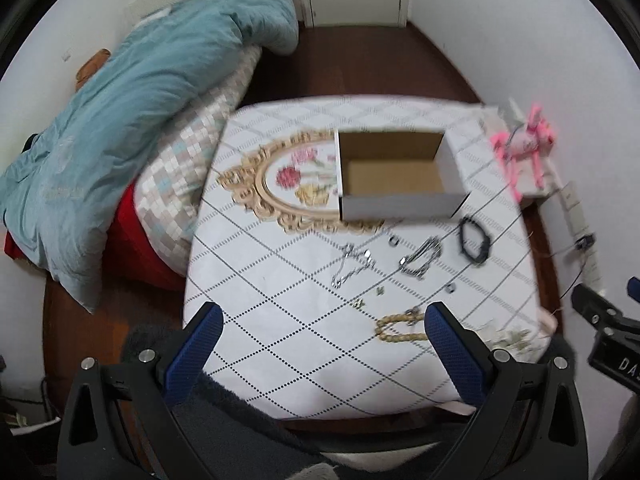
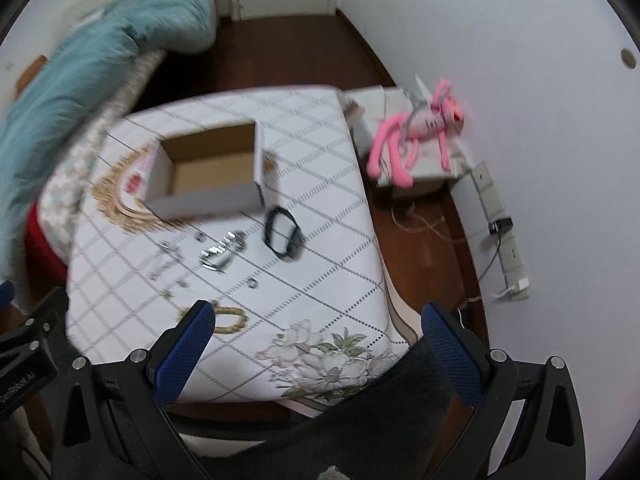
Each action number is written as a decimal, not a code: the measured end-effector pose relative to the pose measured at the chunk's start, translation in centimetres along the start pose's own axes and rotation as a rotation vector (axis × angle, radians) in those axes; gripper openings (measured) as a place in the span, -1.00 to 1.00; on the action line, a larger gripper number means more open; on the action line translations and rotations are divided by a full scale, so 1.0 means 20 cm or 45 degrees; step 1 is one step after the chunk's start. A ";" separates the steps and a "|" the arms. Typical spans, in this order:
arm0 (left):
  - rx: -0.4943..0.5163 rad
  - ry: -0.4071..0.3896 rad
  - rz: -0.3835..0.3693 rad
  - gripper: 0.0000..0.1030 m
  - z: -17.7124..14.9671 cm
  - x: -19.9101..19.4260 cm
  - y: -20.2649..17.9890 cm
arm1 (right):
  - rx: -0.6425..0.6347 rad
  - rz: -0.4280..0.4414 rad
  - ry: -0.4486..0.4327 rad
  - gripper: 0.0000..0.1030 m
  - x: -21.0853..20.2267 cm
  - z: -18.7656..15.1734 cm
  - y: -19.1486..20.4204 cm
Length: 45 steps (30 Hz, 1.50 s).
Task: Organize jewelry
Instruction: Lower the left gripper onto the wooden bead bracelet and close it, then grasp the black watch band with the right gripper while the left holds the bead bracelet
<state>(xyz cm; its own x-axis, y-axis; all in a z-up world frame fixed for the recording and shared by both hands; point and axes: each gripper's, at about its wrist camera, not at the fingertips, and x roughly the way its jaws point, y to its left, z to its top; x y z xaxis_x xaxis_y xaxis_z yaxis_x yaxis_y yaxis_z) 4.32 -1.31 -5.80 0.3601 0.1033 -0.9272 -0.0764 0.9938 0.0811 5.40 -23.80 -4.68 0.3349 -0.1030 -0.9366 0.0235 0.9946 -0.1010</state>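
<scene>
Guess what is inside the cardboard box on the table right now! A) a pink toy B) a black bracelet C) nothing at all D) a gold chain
C: the cardboard box shows only its bare brown bottom, while the black bracelet and gold chain lie on the table outside it.

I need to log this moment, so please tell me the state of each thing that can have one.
Left tongs: open, holding nothing.
Right tongs: open, holding nothing.
Cardboard box: open, looks empty.
Black bracelet: on table, outside box.
Gold bracelet: on table, outside box.
Silver chain: on table, outside box.
</scene>
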 end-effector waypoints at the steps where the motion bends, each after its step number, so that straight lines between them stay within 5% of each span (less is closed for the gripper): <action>1: 0.010 0.025 0.006 1.00 -0.01 0.06 -0.01 | 0.005 -0.001 0.027 1.00 0.07 0.00 0.00; 4: 0.032 0.101 0.019 0.99 -0.03 0.26 -0.04 | 0.021 -0.007 0.102 0.97 0.27 -0.02 -0.01; 9: 0.025 0.244 -0.026 0.94 -0.11 0.51 -0.08 | 0.038 0.028 0.249 0.46 0.61 -0.12 -0.05; 14: 0.031 0.336 -0.095 0.58 -0.16 0.69 -0.13 | 0.060 0.037 0.334 0.43 0.79 -0.21 -0.05; 20: 0.040 0.386 -0.179 0.51 -0.22 0.81 -0.21 | 0.052 0.026 0.348 0.43 0.89 -0.29 -0.02; 25: 0.089 0.337 -0.144 0.06 -0.25 0.83 -0.27 | 0.046 0.034 0.363 0.43 0.90 -0.31 -0.01; 27: 0.124 0.289 -0.143 -0.54 -0.28 0.80 -0.30 | 0.044 0.036 0.364 0.43 0.90 -0.30 0.00; 29: 0.154 0.276 -0.146 -0.87 -0.28 0.79 -0.33 | 0.047 0.045 0.365 0.43 0.90 -0.29 0.00; 45: 0.024 0.170 -0.044 -0.87 -0.24 0.68 -0.06 | 0.298 0.249 0.177 0.33 0.95 0.00 -0.11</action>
<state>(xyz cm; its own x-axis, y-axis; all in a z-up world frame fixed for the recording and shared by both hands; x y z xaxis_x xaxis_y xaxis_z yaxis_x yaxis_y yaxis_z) 4.82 -1.36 -20.36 0.2355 0.0635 -0.9698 -0.0479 0.9974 0.0537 11.73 -27.90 -22.27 0.2227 0.1057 -0.9691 0.1922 0.9698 0.1499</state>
